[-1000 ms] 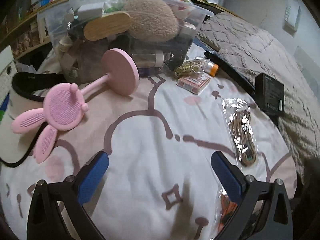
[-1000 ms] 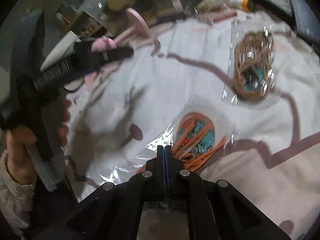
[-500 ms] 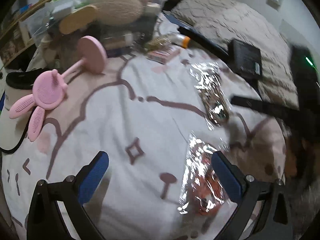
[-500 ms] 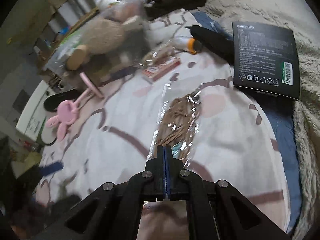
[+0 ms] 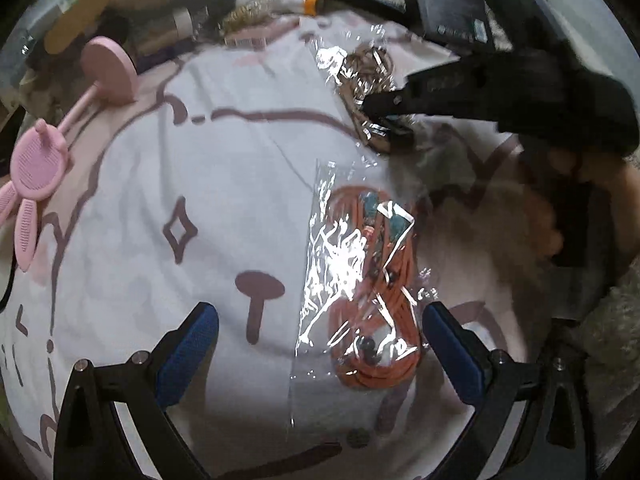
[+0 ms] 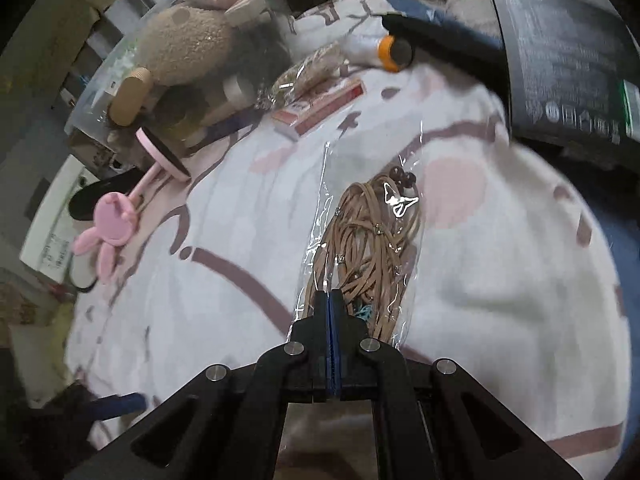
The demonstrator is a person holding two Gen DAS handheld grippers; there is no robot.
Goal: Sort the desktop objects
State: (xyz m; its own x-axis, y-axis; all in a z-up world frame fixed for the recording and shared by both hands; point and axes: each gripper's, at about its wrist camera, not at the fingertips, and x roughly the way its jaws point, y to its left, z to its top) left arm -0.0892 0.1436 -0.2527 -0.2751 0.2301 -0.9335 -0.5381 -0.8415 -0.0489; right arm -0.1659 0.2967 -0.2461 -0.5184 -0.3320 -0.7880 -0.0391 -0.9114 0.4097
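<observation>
Glossy crinkled plastic bag [image 5: 352, 264]

- The white fleece blanket [image 5: 240, 168] carries a cartoon pattern: mauve outlines, pale pink patches, a small diamond shape.
- The clear plastic bag of orange cords [image 5: 372, 292] shows orange loops with teal bits.
- The clear plastic bag of tan cords [image 6: 368, 248] holds light brown strands.
- The pink rabbit-shaped plastic stand [image 5: 36, 160] is pink all over, as is its round base.
- The black cardboard box [image 6: 568, 64] bears white print and a green mark.
- The left hand-held gripper [image 5: 320, 344] is black with blue pads.
- The right hand-held gripper [image 6: 332, 304] is black with blue pads.
- The fuzzy plush toy [image 6: 188, 40] is brown.
</observation>
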